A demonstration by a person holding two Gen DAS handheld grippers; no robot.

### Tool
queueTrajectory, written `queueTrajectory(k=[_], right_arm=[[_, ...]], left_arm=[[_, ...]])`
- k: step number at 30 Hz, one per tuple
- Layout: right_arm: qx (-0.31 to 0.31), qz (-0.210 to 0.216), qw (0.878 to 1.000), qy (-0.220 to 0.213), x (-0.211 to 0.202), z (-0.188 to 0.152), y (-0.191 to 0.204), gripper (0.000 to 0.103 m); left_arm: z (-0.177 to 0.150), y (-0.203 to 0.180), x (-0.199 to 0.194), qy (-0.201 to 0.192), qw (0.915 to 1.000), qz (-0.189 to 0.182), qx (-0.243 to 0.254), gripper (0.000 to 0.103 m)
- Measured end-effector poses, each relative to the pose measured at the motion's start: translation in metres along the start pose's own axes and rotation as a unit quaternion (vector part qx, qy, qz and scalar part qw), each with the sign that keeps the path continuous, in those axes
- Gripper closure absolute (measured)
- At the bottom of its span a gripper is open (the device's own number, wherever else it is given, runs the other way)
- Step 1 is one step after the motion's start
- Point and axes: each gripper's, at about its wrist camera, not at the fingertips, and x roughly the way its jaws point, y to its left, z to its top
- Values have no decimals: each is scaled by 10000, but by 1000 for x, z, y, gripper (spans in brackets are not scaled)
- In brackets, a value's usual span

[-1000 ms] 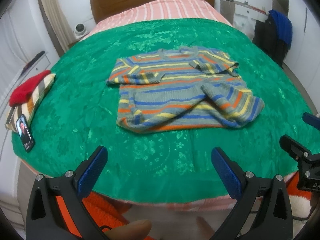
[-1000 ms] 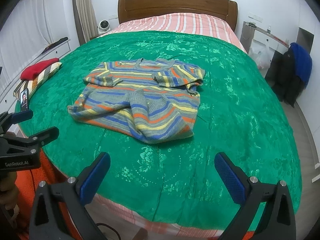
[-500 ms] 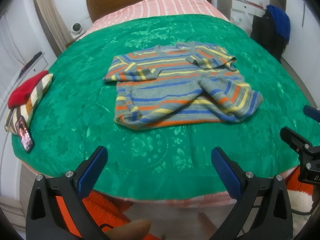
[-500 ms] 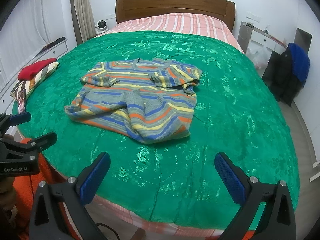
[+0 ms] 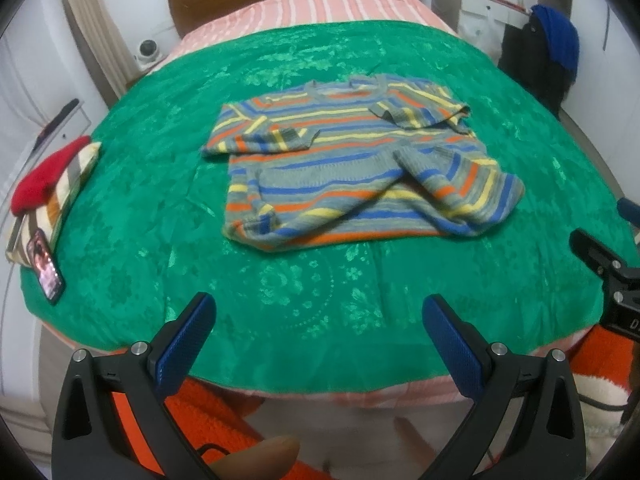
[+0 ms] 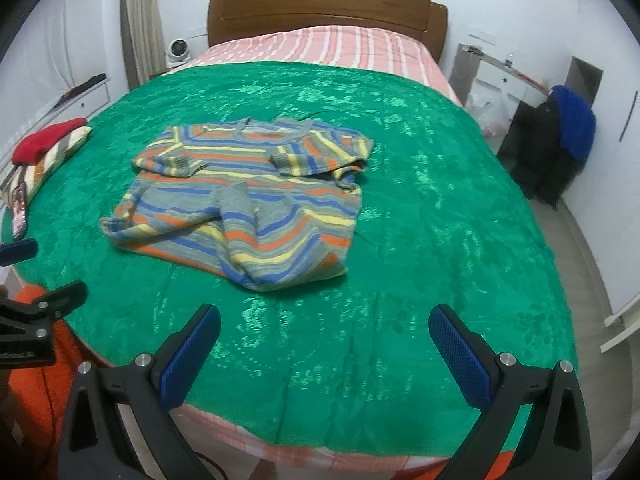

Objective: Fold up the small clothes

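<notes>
A small striped sweater [image 5: 352, 168] in grey, blue, orange and yellow lies on the green bedspread [image 5: 132, 208], both sleeves folded in over the chest and its lower right corner turned up. It also shows in the right wrist view [image 6: 248, 196]. My left gripper [image 5: 316, 340] is open and empty, held over the bed's near edge, well short of the sweater. My right gripper [image 6: 324, 344] is open and empty, also back at the near edge. Each gripper shows at the side of the other's view.
Folded clothes with a red item on top [image 5: 48, 176] and a phone [image 5: 46, 266] lie at the bed's left edge. The wooden headboard [image 6: 324, 12] is at the far end. A chair with dark and blue clothing [image 6: 560, 140] stands to the right.
Both grippers have drawn back and risen slightly, so the sweater looks a little farther away. The sweater has not moved. Both grippers stay open.
</notes>
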Motion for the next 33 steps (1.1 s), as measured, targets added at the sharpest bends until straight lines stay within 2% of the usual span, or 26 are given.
queueTrajectory(k=[9, 33], right_arm=[[49, -379, 9993, -3, 0, -3, -10, 0], [5, -588, 9983, 7, 5, -8, -11, 0]], left_arm=[[-2, -2, 1, 65, 10000, -46, -17, 0], [-6, 1, 6, 158, 9997, -142, -109, 0]])
